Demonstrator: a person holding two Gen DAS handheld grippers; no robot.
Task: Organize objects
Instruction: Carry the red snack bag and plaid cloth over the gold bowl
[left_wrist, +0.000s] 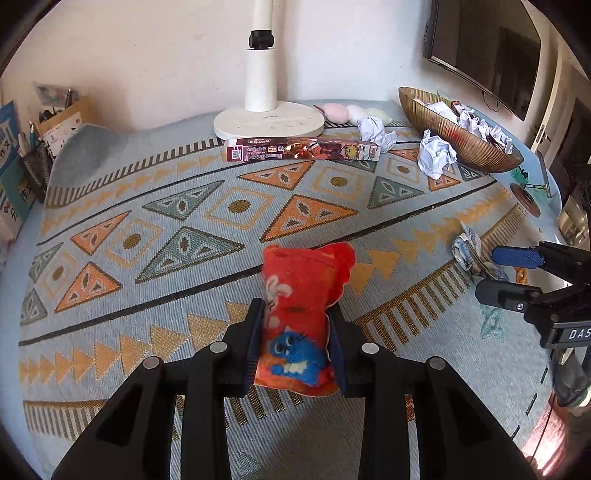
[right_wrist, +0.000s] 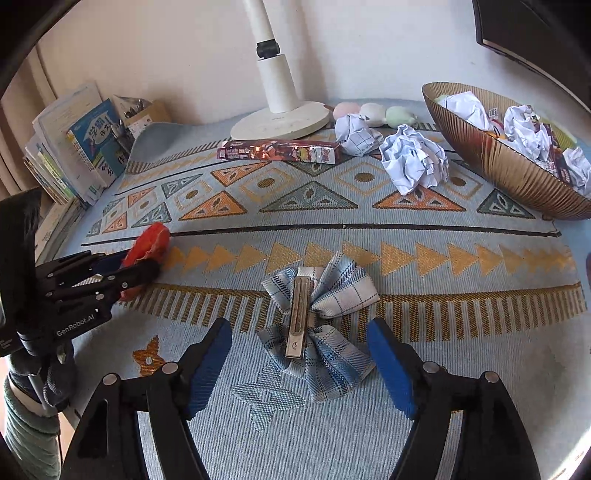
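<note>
Gripping a small red pouch (left_wrist: 301, 321) printed with a blue cartoon animal, the left tool (left_wrist: 295, 332) is pressing its two pads against the pouch's sides and holding it upright above the patterned blue cloth (left_wrist: 147, 229) that is covering the surface. The right tool (right_wrist: 299, 363) is standing wide, its blue pads (right_wrist: 208, 363) spread on either side of a plaid bow hair clip (right_wrist: 317, 325) and touching nothing; the bow is lying on the cloth with its metal clasp facing up, between the pads but apart from both. Toward the wall, a white lamp base (left_wrist: 269, 123) is sitting on the far edge of the cloth, and a long printed box (left_wrist: 303, 149) is lying flat just in front of it. Two crumpled paper balls (right_wrist: 413, 162) are resting near the box's right end, one just beside a ribbed golden bowl (right_wrist: 491, 162) that is holding more crumpled paper and some wrappers. Three pastel soft shapes (right_wrist: 373, 110), pink, white and green, are lying in a row between the lamp base and the bowl. Books (right_wrist: 74, 147) are leaning at the left edge of the surface, and a dark screen (left_wrist: 480, 48) is hanging on the wall at the right.
</note>
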